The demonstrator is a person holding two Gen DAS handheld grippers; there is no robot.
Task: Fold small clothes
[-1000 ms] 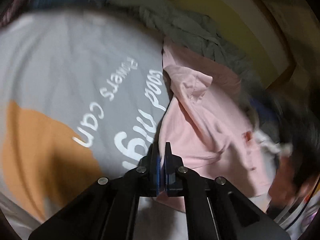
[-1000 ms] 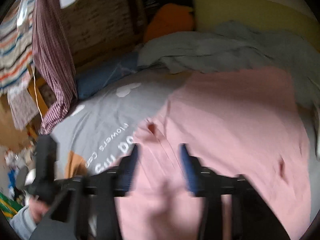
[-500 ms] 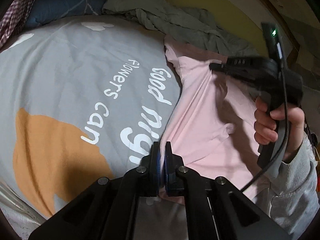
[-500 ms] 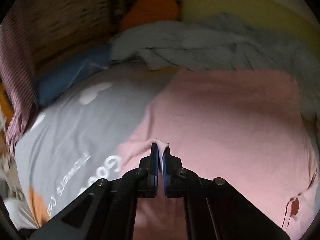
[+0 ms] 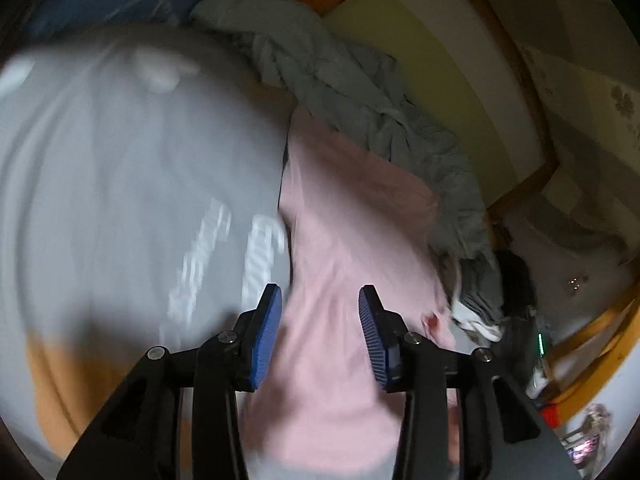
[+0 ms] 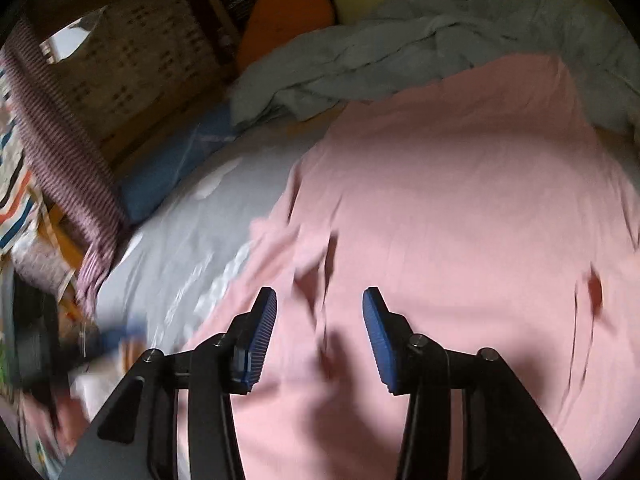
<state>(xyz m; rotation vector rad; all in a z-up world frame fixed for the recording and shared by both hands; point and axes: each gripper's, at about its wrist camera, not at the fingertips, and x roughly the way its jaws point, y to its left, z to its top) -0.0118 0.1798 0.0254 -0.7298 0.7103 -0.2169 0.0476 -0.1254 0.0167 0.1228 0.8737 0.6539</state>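
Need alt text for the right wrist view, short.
The right tool, its jaws opening with nothing pinched between them, hovers over a pink garment spread on a grey printed bed cover. A crumpled grey-blue cloth lies beyond the garment; the image is motion-blurred.

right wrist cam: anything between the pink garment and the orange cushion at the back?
Yes. In the right wrist view a crumpled grey-blue blanket lies between the pink garment and the orange cushion, overlapping the garment's far edge.
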